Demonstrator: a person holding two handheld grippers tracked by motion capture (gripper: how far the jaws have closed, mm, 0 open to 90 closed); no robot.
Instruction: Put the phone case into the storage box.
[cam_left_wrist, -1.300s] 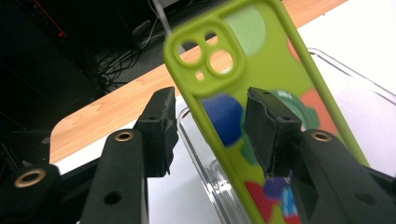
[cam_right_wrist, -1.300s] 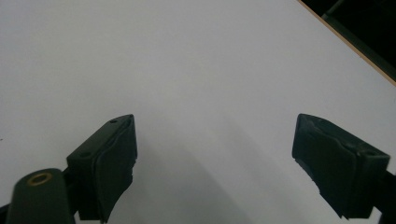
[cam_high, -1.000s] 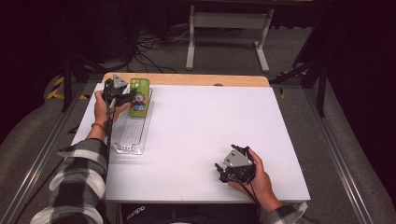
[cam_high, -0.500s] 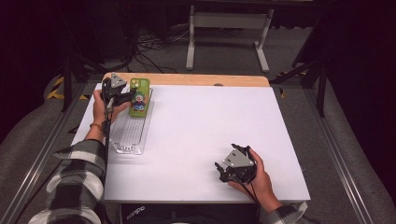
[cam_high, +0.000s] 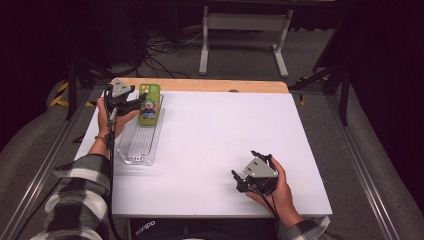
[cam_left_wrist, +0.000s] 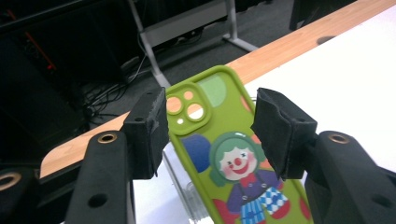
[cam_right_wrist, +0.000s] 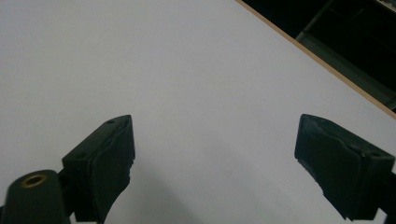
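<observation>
A phone in a green clown case (cam_high: 149, 104) lies face down across the far end of a clear plastic tray (cam_high: 136, 147) at the table's left. My left gripper (cam_high: 139, 101) hovers just left of it, jaws pointing at it. In the left gripper view the phone (cam_left_wrist: 233, 163) sits between and beyond the pads (cam_left_wrist: 149, 135), which stand apart from its edges; the jaws of this gripper (cam_left_wrist: 208, 126) have just been opening. My right gripper (cam_high: 236, 181) rests near the front right of the table, and in its own view it (cam_right_wrist: 215, 158) is open over bare white surface.
The white table (cam_high: 220, 130) has a wooden strip (cam_high: 215, 85) along its far edge. Beyond it are a metal stand (cam_high: 240, 30) and cables (cam_high: 150, 50) on the dark floor. Rails run along both sides of the table.
The left gripper has drawn back slightly from the phone and its jaws stand wider. The phone stays on the tray. The right hand has not moved.
</observation>
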